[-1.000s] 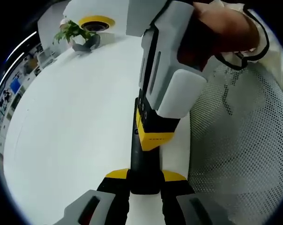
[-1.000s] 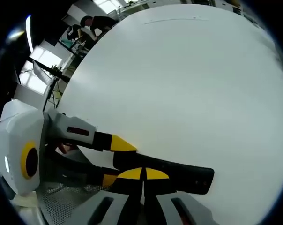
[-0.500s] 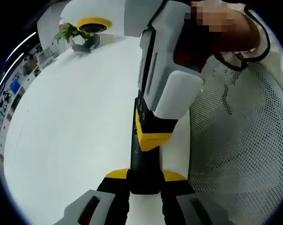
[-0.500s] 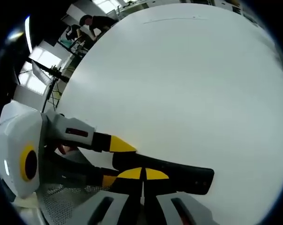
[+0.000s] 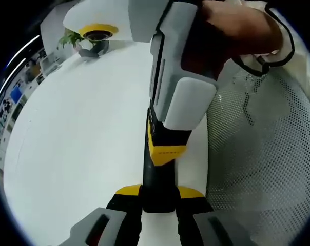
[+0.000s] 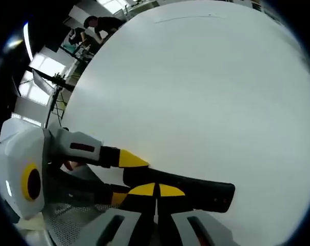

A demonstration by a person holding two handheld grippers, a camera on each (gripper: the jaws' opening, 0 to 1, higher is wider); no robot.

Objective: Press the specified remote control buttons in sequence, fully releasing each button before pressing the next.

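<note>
My left tongs (image 5: pixel 157 197) pinch the remote (image 5: pixel 156 177) on the table (image 5: pixel 83 138); my closed right tongs (image 6: pixel 156 190) have edged lower, pressing a button.

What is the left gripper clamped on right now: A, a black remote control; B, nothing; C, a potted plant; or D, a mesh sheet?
A: in the left gripper view the left gripper has its yellow-tipped fingers closed on the end of the black remote control.
</note>
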